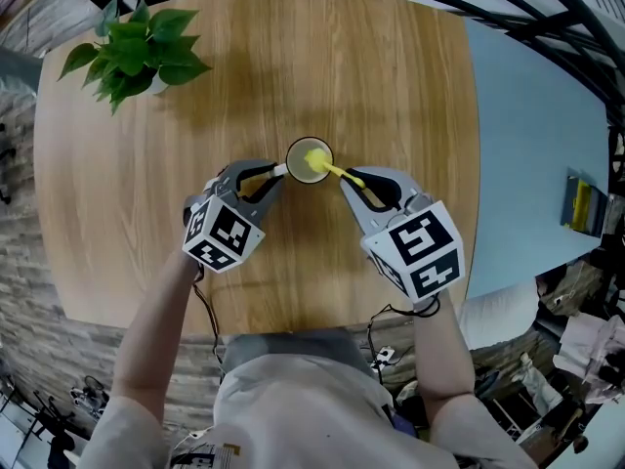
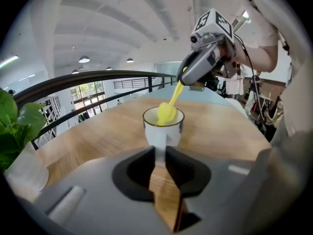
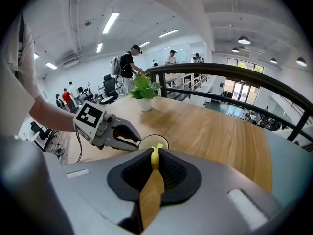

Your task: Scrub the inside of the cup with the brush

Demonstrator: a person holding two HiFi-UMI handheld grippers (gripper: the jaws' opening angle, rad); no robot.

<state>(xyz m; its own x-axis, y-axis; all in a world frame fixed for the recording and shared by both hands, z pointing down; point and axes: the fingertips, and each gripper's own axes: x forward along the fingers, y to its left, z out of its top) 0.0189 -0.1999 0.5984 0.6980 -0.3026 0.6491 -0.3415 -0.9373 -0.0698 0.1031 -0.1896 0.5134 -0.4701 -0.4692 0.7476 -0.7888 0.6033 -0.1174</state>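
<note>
1. Cup (image 1: pixel 292 152): white, dark-rimmed; standing upright near the middle of the round wooden table (image 1: pixel 391 86); sitting between the two grippers.
2. Brush (image 1: pixel 314 162): yellow; its head is resting inside the cup's mouth; its handle is slanting up and out over the rim toward the right gripper.
3. Left gripper (image 1: pixel 277 172): reaching in from the cup's left side; its jaws are standing close together, pinching a narrow white part at the cup's side, apparently the handle; the person's bare forearm is trailing back from it.
4. Right gripper (image 1: pixel 348 177): angling down toward the cup from the right; its jaws are clamping the brush's yellow handle, which is showing as a thin strip between the ribbed pads.
5. Marker cubes: one riding on the left gripper (image 1: pixel 223 234), one on the right (image 1: pixel 420 247); both are facing the head camera.
6. Potted plant (image 1: pixel 137 57): green-leaved, in a white pot; standing at the table's far left edge, well apart from the cup.
7. Black railing (image 3: pixel 234 72): curving behind the table.
</note>
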